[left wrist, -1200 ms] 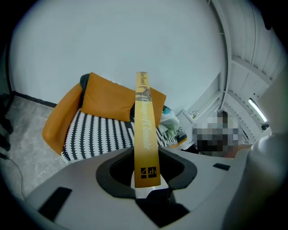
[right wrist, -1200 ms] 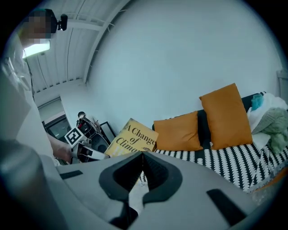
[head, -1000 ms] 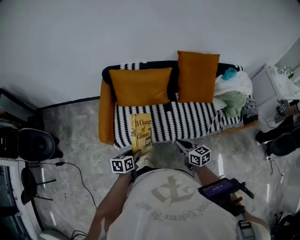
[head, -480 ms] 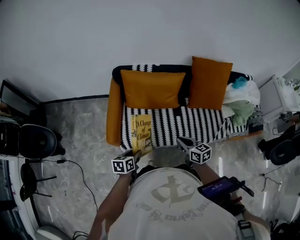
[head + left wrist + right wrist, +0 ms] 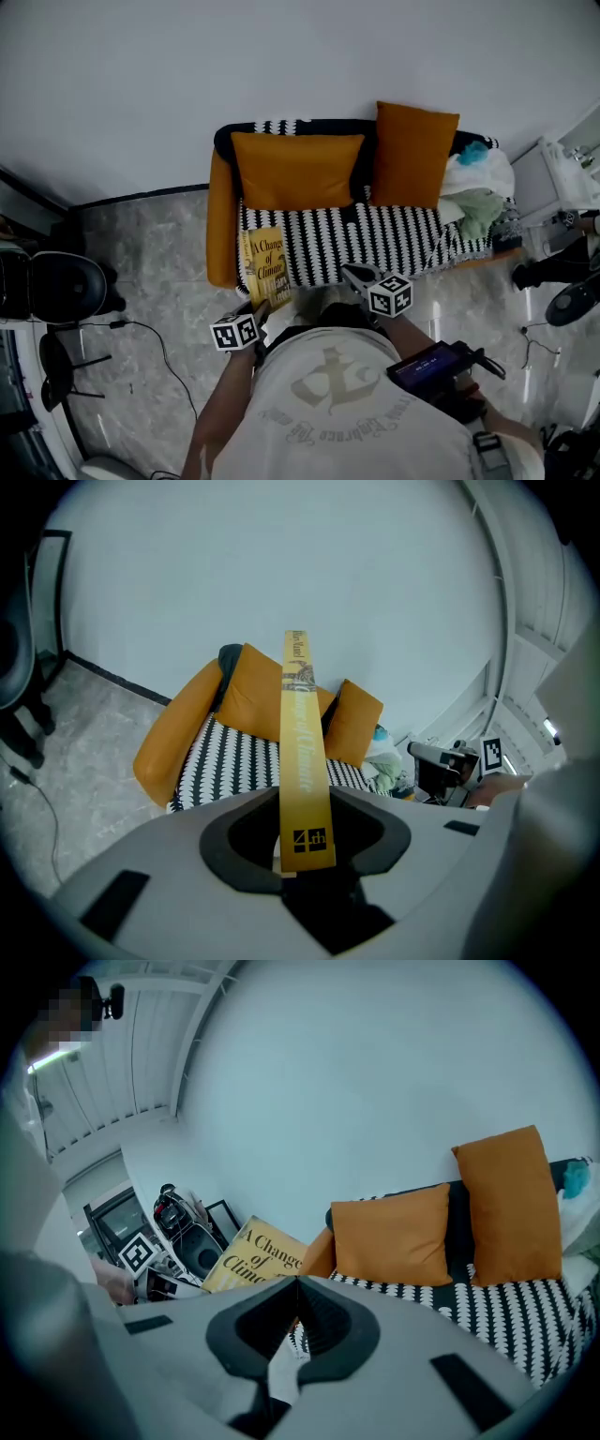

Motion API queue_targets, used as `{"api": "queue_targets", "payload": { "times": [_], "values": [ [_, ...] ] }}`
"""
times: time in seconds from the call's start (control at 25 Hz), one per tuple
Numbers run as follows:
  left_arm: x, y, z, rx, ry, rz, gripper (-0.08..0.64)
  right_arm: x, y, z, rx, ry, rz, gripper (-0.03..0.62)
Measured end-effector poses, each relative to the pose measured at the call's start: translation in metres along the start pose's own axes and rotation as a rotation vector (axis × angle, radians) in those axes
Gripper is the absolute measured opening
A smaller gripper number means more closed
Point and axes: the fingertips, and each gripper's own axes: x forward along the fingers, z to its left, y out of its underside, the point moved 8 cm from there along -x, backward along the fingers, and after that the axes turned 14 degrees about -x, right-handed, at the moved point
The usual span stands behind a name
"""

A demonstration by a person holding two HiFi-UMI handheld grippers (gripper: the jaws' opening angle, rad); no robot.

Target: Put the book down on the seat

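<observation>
A yellow book [image 5: 267, 266] with dark title print is held over the front left corner of the sofa seat [image 5: 375, 239]. My left gripper [image 5: 255, 314] is shut on its near end; in the left gripper view the book's spine [image 5: 304, 752] runs straight up from between the jaws. The seat has a black-and-white patterned cover [image 5: 246, 764]. My right gripper [image 5: 358, 280] hangs in front of the seat's middle, its jaws closed together with nothing between them. The book's cover [image 5: 255, 1256] shows at the left of the right gripper view.
Two orange cushions [image 5: 298, 170] [image 5: 413, 153] lean on the sofa back. A heap of white and green cloth [image 5: 476, 192] fills the seat's right end. A black office chair [image 5: 52, 288] and cables [image 5: 155, 347] stand on the marble floor at left. White furniture [image 5: 567, 173] is at right.
The view has shifted. The book and left gripper sit a little further left and lower against the sofa's front left corner; the right gripper has drifted slightly left.
</observation>
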Motion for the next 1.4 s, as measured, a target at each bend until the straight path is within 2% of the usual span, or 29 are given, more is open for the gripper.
{"api": "queue_targets", "payload": {
  "times": [0.2,0.36,0.8,1.4],
  "values": [
    [-0.005,0.006,0.007,-0.027,-0.016,-0.023,0.150,0.009,0.011,0.003,-0.004,-0.038,0.032,0.015],
    [-0.012,0.004,0.015,-0.052,-0.045,-0.056,0.150,0.027,0.003,0.000,-0.021,-0.071,0.034,0.015],
    [-0.002,-0.036,0.030,-0.129,-0.118,-0.080,0.150,0.098,-0.032,-0.031,-0.035,-0.171,0.064,0.015],
    [0.037,-0.090,0.021,-0.161,-0.217,-0.088,0.150,0.157,-0.064,-0.095,-0.030,-0.260,0.096,0.017]
  ]
}}
